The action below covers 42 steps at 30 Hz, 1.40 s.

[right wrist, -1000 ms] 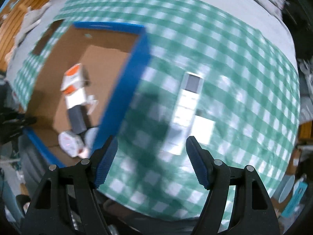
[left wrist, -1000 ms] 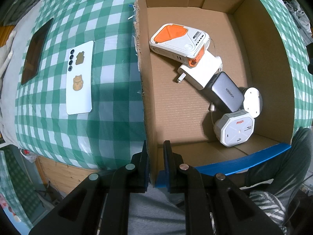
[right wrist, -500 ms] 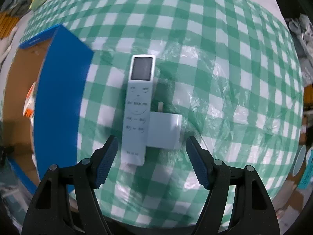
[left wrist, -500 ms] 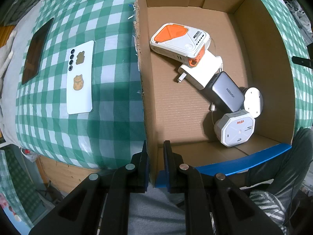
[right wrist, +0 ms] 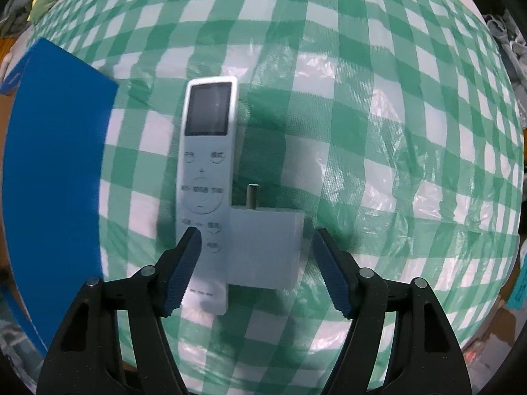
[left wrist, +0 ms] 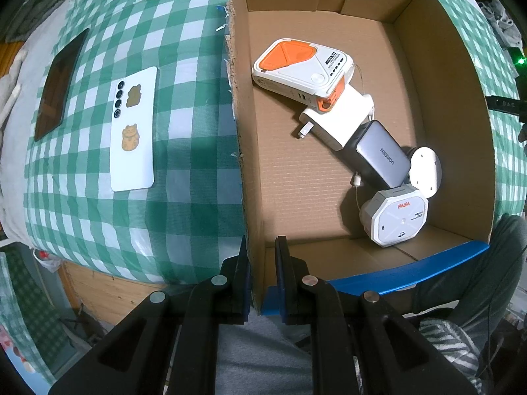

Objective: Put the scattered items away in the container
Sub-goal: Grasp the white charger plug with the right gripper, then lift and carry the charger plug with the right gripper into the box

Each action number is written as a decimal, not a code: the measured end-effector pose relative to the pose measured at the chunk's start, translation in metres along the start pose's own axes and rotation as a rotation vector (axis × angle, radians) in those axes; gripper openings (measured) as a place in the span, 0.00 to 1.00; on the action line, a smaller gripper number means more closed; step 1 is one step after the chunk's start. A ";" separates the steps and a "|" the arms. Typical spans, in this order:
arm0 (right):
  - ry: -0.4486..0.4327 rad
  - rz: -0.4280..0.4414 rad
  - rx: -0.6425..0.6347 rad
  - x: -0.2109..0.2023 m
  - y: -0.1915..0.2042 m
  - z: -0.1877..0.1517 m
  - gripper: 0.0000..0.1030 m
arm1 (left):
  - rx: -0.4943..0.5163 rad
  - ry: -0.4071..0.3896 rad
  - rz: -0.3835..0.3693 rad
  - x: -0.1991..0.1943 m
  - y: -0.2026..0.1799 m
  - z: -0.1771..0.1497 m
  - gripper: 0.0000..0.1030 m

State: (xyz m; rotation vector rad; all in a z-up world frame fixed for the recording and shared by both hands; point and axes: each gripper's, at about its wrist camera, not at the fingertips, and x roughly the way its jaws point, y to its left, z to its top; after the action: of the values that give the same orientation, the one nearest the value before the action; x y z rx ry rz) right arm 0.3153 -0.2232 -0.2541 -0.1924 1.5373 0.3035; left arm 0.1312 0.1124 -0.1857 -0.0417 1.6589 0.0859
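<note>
Your right gripper (right wrist: 257, 263) points down at the checked cloth (right wrist: 378, 131), jaws just been closing but spread, not pressing anything. White charger (right wrist: 265, 247) lies between them, remote (right wrist: 206, 177) touching its left side, partly under the left finger. Your left gripper (left wrist: 262, 276) is pinched on the cardboard box (left wrist: 245, 164) wall.

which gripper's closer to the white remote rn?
Right. The right gripper hangs over the remote and adapter, jaws closing around both. The left gripper is clamped on the box wall, away from it.
</note>
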 end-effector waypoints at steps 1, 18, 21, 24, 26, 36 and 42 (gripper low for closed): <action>0.009 0.001 0.001 0.003 0.000 0.000 0.58 | 0.001 0.000 0.000 0.000 0.000 0.000 0.12; 0.021 -0.048 0.049 0.011 -0.033 0.002 0.49 | 0.000 0.002 0.000 -0.001 0.000 0.001 0.12; 0.031 -0.065 0.059 0.021 -0.033 0.005 0.49 | 0.001 0.002 0.000 -0.001 0.000 0.000 0.12; 0.028 -0.064 0.065 0.025 -0.033 0.005 0.49 | 0.000 0.003 0.000 -0.001 0.000 0.001 0.12; 0.027 -0.058 0.063 0.024 -0.031 0.005 0.48 | -0.001 0.002 -0.001 -0.001 0.000 0.001 0.12; 0.010 -0.060 0.020 -0.026 -0.021 -0.012 0.48 | -0.001 0.002 -0.001 -0.001 0.000 0.001 0.12; -0.024 -0.037 -0.049 -0.067 0.006 -0.019 0.48 | -0.001 0.002 -0.001 -0.001 0.000 0.001 0.12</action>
State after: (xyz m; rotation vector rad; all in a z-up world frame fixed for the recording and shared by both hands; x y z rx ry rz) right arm 0.2950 -0.2285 -0.1873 -0.2545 1.5016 0.3140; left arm 0.1327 0.1125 -0.1850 -0.0436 1.6612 0.0861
